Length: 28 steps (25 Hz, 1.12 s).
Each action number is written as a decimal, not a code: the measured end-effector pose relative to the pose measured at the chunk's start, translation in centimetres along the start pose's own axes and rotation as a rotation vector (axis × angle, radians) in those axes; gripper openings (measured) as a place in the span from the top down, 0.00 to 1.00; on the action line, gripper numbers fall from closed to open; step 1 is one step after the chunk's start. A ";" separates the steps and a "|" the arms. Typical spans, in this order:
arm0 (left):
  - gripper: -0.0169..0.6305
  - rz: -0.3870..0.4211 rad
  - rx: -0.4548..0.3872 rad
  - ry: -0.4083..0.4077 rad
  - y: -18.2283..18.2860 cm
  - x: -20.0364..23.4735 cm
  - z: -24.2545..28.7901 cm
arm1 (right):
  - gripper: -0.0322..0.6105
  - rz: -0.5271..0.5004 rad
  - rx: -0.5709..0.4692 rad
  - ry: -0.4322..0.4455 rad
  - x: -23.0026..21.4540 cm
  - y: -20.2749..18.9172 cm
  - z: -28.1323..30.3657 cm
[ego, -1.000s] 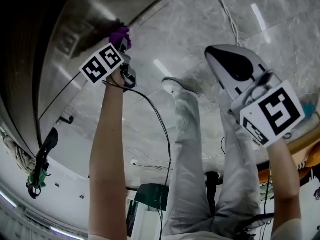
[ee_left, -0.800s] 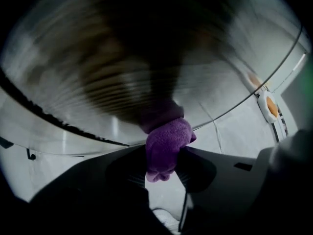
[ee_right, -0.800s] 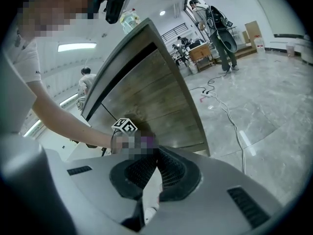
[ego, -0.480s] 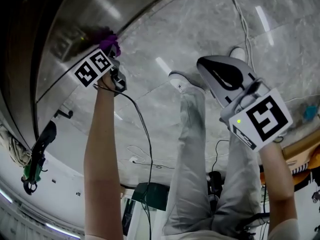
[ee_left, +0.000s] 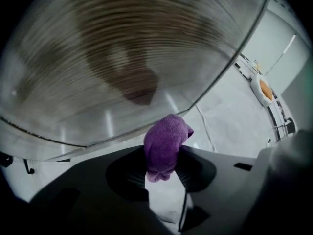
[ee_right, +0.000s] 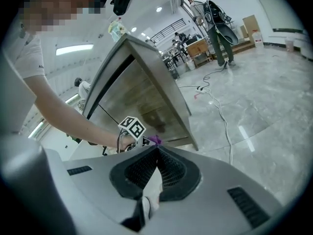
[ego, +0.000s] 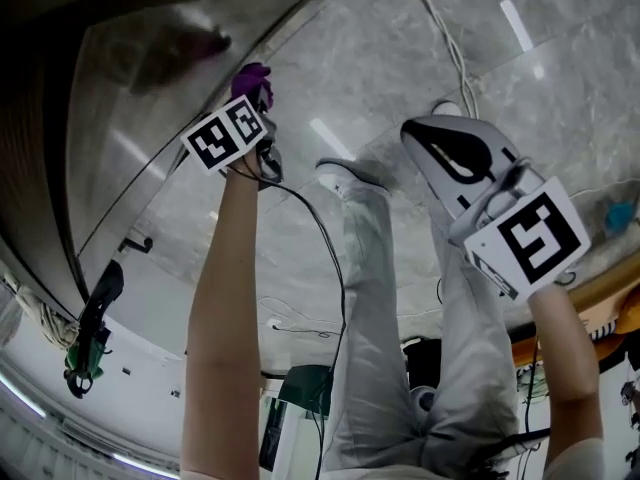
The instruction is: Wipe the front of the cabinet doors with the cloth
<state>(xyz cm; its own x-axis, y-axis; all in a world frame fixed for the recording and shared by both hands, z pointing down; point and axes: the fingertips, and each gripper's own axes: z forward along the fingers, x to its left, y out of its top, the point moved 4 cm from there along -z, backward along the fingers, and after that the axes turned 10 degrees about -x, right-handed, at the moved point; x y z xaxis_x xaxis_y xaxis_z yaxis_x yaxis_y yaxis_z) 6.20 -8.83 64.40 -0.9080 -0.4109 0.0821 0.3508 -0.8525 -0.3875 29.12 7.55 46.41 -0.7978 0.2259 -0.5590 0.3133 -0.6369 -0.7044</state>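
Bright, even indoor light. An overhead strip lamp [ee_right: 73,49] glows white, and white streaks of glare lie on the polished floor [ego: 400,58]. The glossy cabinet door [ee_left: 122,58] is smeared with streaky blur, while the purple cloth [ee_left: 165,143] stays sharp. All 3 views bulge, with black corners.

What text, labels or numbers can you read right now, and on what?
No readable text anywhere.
Left gripper marker cube: black-and-white squares, no words.
Right gripper marker cube: the same.
Cloth, cabinet door: no print showing.
Distant boxes: too small to read.
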 end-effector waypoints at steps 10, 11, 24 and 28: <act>0.75 0.085 -0.026 -0.068 5.4 -11.7 7.9 | 0.91 0.064 -0.041 -0.095 -9.6 1.2 -5.6; 0.75 0.092 -0.022 -0.068 5.7 -12.0 8.5 | 0.91 0.069 -0.041 -0.097 -9.9 1.1 -5.6; 0.75 0.057 0.016 0.026 3.7 -4.4 8.5 | 0.91 0.041 -0.006 -0.074 -7.2 -0.9 -1.9; 0.75 0.066 0.017 0.038 2.4 -0.2 6.7 | 0.91 -0.004 -0.017 -0.067 -4.7 -0.8 -0.4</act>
<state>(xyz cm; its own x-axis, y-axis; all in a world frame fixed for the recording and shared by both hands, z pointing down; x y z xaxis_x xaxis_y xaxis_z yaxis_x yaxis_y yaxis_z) 8.77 -12.97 69.59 -0.8904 -0.4546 0.0219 0.4141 -0.8294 -0.3750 32.82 7.30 49.48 -0.8317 0.1779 -0.5259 0.3184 -0.6231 -0.7144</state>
